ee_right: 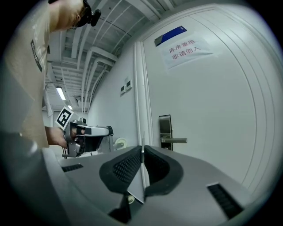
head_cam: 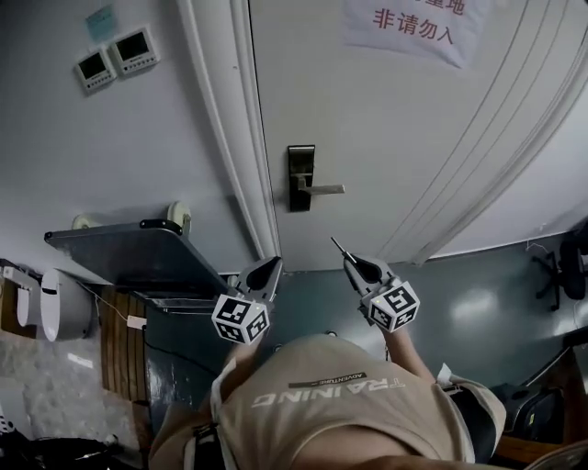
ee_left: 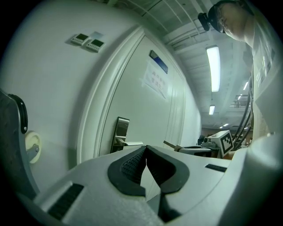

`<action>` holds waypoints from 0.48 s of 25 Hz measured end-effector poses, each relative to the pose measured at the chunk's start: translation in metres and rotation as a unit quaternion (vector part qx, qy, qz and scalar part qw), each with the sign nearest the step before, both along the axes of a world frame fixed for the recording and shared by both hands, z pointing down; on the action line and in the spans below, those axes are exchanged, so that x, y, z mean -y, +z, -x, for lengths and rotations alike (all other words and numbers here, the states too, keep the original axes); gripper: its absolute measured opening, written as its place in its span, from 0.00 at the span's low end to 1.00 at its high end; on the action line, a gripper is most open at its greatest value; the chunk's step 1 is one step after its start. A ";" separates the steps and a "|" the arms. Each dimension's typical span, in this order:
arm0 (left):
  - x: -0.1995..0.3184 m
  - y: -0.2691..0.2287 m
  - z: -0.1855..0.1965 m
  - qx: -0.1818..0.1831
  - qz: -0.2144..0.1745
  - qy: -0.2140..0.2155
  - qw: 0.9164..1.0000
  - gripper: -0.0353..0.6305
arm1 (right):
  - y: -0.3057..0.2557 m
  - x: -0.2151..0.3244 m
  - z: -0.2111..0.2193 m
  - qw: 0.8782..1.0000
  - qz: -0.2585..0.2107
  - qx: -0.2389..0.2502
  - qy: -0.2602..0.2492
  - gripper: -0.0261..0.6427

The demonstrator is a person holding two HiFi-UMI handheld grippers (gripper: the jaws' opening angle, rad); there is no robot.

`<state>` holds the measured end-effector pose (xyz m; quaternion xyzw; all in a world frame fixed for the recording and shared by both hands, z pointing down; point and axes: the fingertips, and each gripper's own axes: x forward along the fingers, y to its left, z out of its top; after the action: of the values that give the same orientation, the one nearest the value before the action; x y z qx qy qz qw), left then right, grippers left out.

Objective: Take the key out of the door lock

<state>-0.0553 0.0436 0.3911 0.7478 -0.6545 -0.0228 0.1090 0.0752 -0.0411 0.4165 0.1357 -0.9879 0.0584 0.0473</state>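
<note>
Removal looks done: the right hand-held gripper pinches the thin silver key, well apart from the dark metal door lock. The left hand-held gripper is pressed together, empty.

workplace interior, notice on door, ceiling pipes

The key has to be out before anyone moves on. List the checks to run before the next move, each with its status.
1. Key gripped: right gripper is shut on the key. Ok.
2. Key out of the door lock: it is held in the air, apart from the door. Ok.
3. Left gripper free: jaws together, nothing between them. Ok.
4. Door handle level, untouched by either gripper. Ok.
5. Keyhole empty: too small to see. Cannot tell.
</note>
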 end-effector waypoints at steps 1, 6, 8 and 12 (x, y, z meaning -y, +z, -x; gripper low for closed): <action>-0.001 0.000 -0.002 0.005 0.001 0.002 1.000 0.07 | 0.002 -0.001 -0.002 1.000 0.010 0.004 0.003 0.06; -0.005 0.000 -0.002 0.027 0.001 0.007 1.000 0.07 | 0.007 -0.007 -0.002 0.999 0.037 0.010 0.007 0.06; -0.006 -0.003 -0.001 0.027 -0.003 0.005 1.000 0.07 | 0.002 -0.009 0.000 1.000 0.029 0.011 0.003 0.06; -0.009 -0.006 -0.007 0.025 -0.008 0.001 1.000 0.07 | -0.010 -0.014 -0.005 1.000 0.013 0.018 -0.002 0.06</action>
<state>-0.0486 0.0526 0.3855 0.7500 -0.6557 -0.0098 0.0865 0.0798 -0.0270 0.4062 0.1321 -0.9880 0.0737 0.0311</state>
